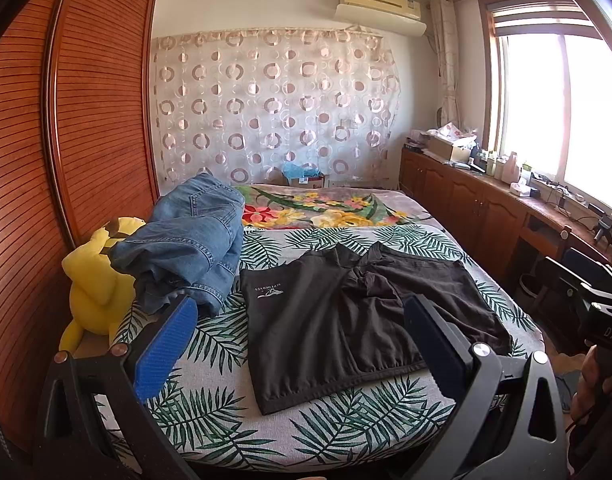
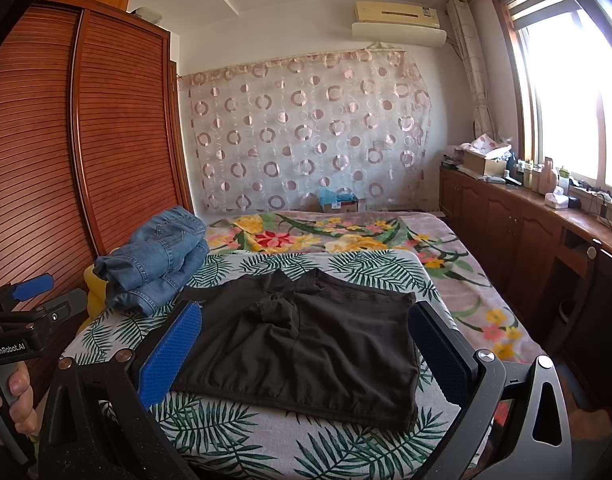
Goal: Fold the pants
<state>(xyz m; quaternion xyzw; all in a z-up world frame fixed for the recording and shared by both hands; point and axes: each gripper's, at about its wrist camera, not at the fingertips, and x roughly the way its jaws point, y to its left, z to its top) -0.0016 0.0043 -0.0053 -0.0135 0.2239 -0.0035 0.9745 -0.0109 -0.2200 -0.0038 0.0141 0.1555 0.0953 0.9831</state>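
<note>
Black shorts (image 1: 346, 320) lie spread flat on the palm-leaf bed cover (image 1: 225, 412), a white logo near their left edge. They also show in the right wrist view (image 2: 306, 348), with the crotch bunched in the middle. My left gripper (image 1: 301, 340) is open and empty, held above the near edge of the shorts. My right gripper (image 2: 306, 356) is open and empty, its blue-padded fingers (image 2: 169, 356) framing the shorts from above. The left gripper's body shows at the left edge of the right wrist view (image 2: 21, 320).
A pile of blue jeans (image 1: 189, 248) lies at the bed's left side beside a yellow plush toy (image 1: 97, 280). A floral blanket (image 1: 326, 208) covers the far half. A wooden wardrobe (image 1: 65, 120) stands left, low cabinets (image 1: 486, 208) right under the window.
</note>
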